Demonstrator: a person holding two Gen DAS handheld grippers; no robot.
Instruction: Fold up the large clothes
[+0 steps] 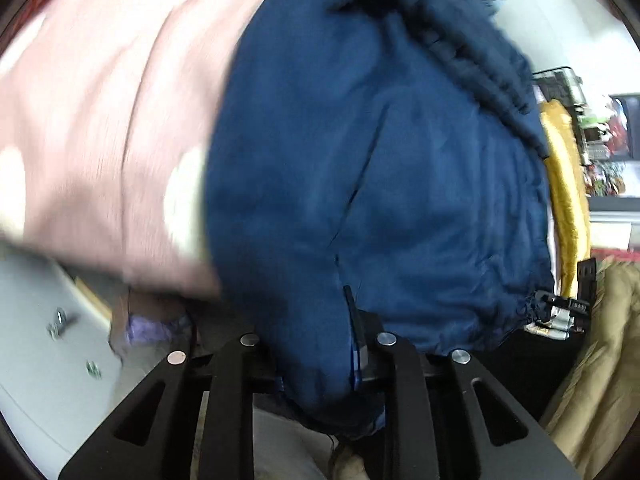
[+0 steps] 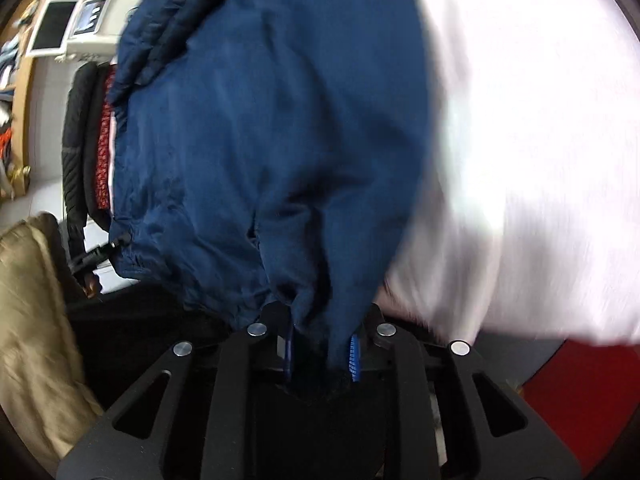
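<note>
In the left wrist view we see a pale grey surface (image 1: 44, 364) at the lower left edge with small metal clips on it, and above it a blurred pink sheet (image 1: 100, 140) filling the left half; there is little open room, since the navy jacket (image 1: 380, 184) hangs right against the lens and takes up the middle; to its right a yellow garment (image 1: 568, 200) stands just beside the jacket's edge, a tan padded cloth (image 1: 600, 360) crowds the lower right, and shelves with small items lie far off at the right rim. The jacket looks dark blue, thin and crumpled, with a gathered drawstring hem and a black toggle (image 1: 560, 304) at its lower right corner, and a darker quilted part bunched at the top. The left gripper (image 1: 320, 368) has its fingers drawn in on a thick fold of the jacket, which bulges down between them.

In the right wrist view the tan padded cloth (image 2: 36, 320) sits at the lower left, a black strap (image 2: 76, 152) and a red patterned cloth (image 2: 105, 140) run just beside the jacket's left edge, and a beige appliance (image 2: 100, 16) shows at the upper left; the navy jacket (image 2: 272, 140) fills the centre; a washed-out white sheet (image 2: 540, 160) blurs the right, with red flooring (image 2: 580, 392) below. The right gripper (image 2: 322, 354) pinches the gathered hem between its blue ribbed pads (image 2: 354, 356), nearly pressed together.
</note>
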